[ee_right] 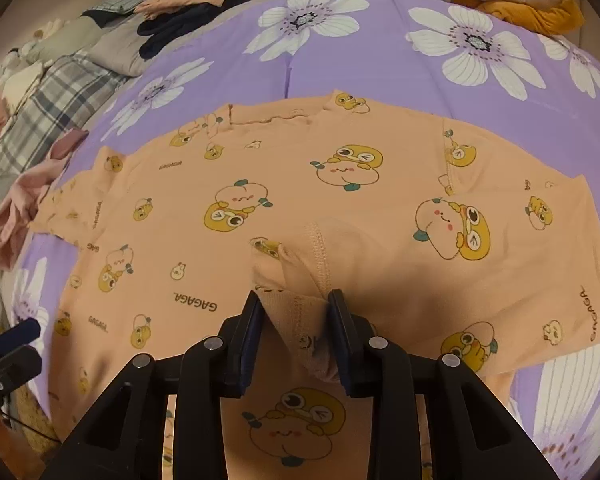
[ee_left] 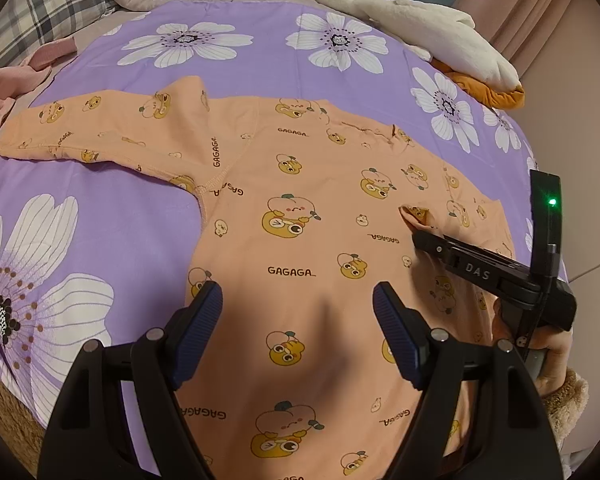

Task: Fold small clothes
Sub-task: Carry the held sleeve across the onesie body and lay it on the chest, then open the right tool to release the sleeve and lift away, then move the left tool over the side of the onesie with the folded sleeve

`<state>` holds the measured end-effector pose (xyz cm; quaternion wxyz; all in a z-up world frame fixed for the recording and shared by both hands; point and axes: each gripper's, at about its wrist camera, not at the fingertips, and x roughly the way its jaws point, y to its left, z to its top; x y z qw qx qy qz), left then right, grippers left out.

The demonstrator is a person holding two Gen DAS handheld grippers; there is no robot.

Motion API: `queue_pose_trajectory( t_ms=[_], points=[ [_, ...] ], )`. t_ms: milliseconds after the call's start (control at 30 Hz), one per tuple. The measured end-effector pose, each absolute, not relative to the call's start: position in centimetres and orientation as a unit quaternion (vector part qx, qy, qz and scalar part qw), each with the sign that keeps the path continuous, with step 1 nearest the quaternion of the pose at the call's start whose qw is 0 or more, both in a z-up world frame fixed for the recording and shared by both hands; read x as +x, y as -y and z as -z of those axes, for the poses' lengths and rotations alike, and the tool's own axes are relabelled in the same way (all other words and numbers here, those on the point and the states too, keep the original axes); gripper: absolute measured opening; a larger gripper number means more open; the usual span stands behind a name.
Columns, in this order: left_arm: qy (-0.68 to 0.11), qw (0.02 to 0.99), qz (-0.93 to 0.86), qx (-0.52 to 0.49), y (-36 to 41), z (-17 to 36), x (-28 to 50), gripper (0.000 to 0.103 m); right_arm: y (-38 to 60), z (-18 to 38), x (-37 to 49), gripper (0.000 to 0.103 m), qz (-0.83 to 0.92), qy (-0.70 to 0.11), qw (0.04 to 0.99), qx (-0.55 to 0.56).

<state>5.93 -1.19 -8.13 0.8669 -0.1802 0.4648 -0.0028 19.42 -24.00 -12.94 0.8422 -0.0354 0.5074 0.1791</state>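
A purple floral sheet [ee_left: 260, 28] covers the bed, and the peach printed top [ee_left: 300, 216] lies on it, spread flat with its neckline away from the person. One long sleeve [ee_left: 80, 128] stretches out flat to the left in the left wrist view; it is not yet folded. The other sleeve is brought in over the body, so its cuff [ee_right: 296, 280] lies on the chest panel. That looks like the first fold, about made; the second sleeve and the fold of the body remain.

At the far edge lie a plush toy [ee_left: 420, 28] and, near the pillows, a pile of clothes [ee_right: 188, 12], some of it seemingly folded. A pink garment [ee_left: 4, 88] lies crumpled beside the flat sleeve, probably waiting its turn.

The left gripper [ee_left: 298, 308] hangs over the lower body of the top, its jaws spread wide with only flat cloth beneath them, nothing pinched. The right gripper [ee_right: 296, 320] sits over the folded-in cuff. Its jaws stand partly apart with the bunched cuff between them; the pads appear slack on the cloth rather than pressing, which I judge to be a release.
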Motion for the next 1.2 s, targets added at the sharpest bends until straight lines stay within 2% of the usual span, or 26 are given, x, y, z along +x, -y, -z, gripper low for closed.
queue_pose_trajectory(
  t_ms=[33,133,233,300,367,833,1200],
  points=[
    [-0.464,0.867,0.002,-0.181,1.2,8.1,5.9,0.078,24.0,12.7,19.3,0.032,-0.179,-0.508,0.842,-0.035],
    [-0.460,0.868,-0.001,-0.187,1.0,7.9,6.1,0.078,24.3,11.5,19.2,0.048,-0.173,-0.507,0.844,-0.018],
    [-0.456,0.869,0.002,-0.193,1.1,7.7,6.2,0.078,24.8,9.7,19.1,0.050,-0.176,-0.497,0.850,0.004],
    [-0.457,0.869,0.005,-0.189,1.3,7.6,6.2,0.078,25.6,8.1,18.8,0.055,-0.181,-0.476,0.860,0.019],
    [-0.458,0.870,0.005,-0.184,1.4,7.7,6.4,0.078,26.8,7.0,18.5,0.068,-0.179,-0.456,0.871,0.037],
    [-0.475,0.861,0.019,-0.180,2.6,8.4,7.3,0.078,36.2,5.6,18.4,0.070,-0.088,-0.427,0.888,0.144],
    [-0.480,0.859,0.025,-0.175,3.1,8.8,7.6,0.078,37.4,5.8,18.2,0.070,-0.050,-0.432,0.890,0.136]
  ],
)
